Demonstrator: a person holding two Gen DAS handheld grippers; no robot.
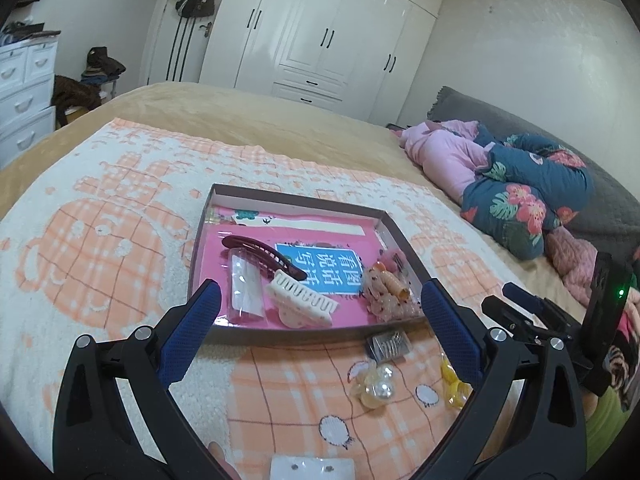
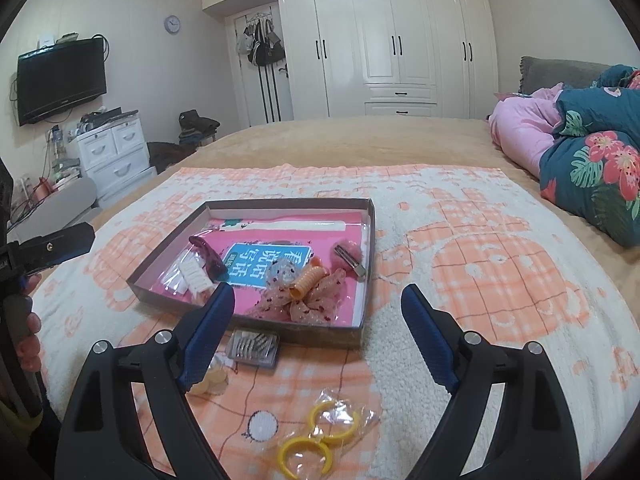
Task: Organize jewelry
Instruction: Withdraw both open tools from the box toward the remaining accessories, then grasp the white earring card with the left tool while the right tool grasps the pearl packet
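Shallow box [image 2: 366, 268] ahead holds clips and a lace bow [image 2: 308, 300]; yellow rings [image 2: 316, 436], bagged, lie just below the tool.

Both wrist views sit low and close over the bed, facing the wardrobe [image 2: 394, 36]. They share the shallow box [image 1: 394, 226] [image 2: 370, 240], seen from its left and its right.

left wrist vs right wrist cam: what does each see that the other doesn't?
Left wrist only: a white card at the bottom edge, pearl beads on the towel, and the right gripper's body with a green LED.

Right wrist only: the wall TV, the wall clock, and a silver clip lying in the box.

Both: the shallow box on the towel, the white claw clip, the dark red clip, the small comb pack in front of the box, the yellow rings, and the white wardrobe. Each camera's own gripper is open and empty.
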